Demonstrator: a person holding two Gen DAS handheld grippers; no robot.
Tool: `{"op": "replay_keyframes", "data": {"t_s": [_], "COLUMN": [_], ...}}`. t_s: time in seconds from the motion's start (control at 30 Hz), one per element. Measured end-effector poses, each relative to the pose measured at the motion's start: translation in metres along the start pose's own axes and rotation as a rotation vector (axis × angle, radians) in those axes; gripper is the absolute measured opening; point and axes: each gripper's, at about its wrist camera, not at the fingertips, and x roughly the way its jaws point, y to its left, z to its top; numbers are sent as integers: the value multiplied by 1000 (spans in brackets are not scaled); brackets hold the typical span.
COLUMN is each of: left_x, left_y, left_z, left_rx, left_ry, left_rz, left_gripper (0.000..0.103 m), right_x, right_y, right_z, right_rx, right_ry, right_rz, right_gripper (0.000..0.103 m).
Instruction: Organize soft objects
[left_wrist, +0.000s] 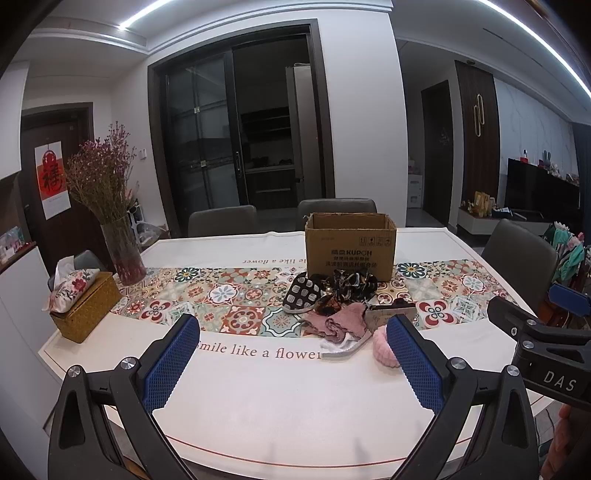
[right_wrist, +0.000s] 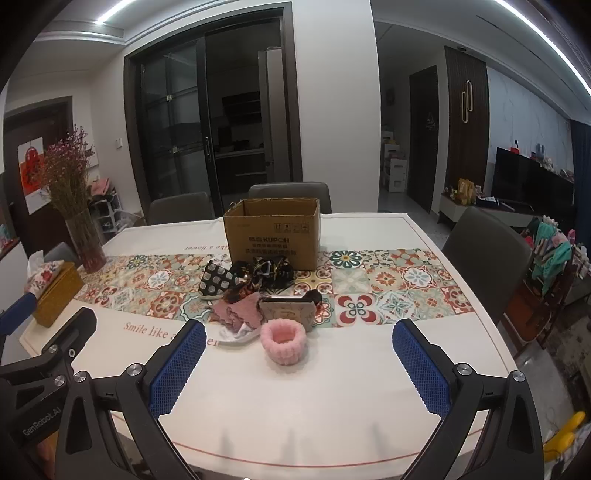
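A pile of soft things lies mid-table in front of an open cardboard box (left_wrist: 350, 245) (right_wrist: 272, 233): a black-and-white patterned pouch (left_wrist: 300, 293) (right_wrist: 217, 278), dark floral scrunchies (left_wrist: 345, 282) (right_wrist: 267, 273), a dusty pink cloth (left_wrist: 341, 323) (right_wrist: 238, 312), a beige pouch (right_wrist: 286, 308) and a fluffy pink band (right_wrist: 283, 341) (left_wrist: 384, 349) nearest me. My left gripper (left_wrist: 293, 356) is open and empty, low over the table's near part, left of the pile. My right gripper (right_wrist: 299, 356) is open and empty, the pink band just beyond its fingertips.
A glass vase of dried flowers (left_wrist: 122, 247) and a woven tissue box (left_wrist: 83, 304) stand at the table's left. Grey chairs (left_wrist: 221, 219) surround the table (left_wrist: 258, 406). A patterned runner (right_wrist: 388, 291) crosses the table.
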Motion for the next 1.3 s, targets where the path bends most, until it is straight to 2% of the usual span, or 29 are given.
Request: {"op": "replay_keyframes", "data": {"t_s": [1.3], "left_x": [-1], "left_y": [-2], "left_z": [2], "left_rx": [14], "left_ry": [-30], "left_rz": [-3], "left_gripper": [103], "right_x": [-1], "right_y": [-5], "right_z": [-1], "right_rx": [12], "right_ry": [-13], "right_rz": [-14], "right_gripper": [102]}}
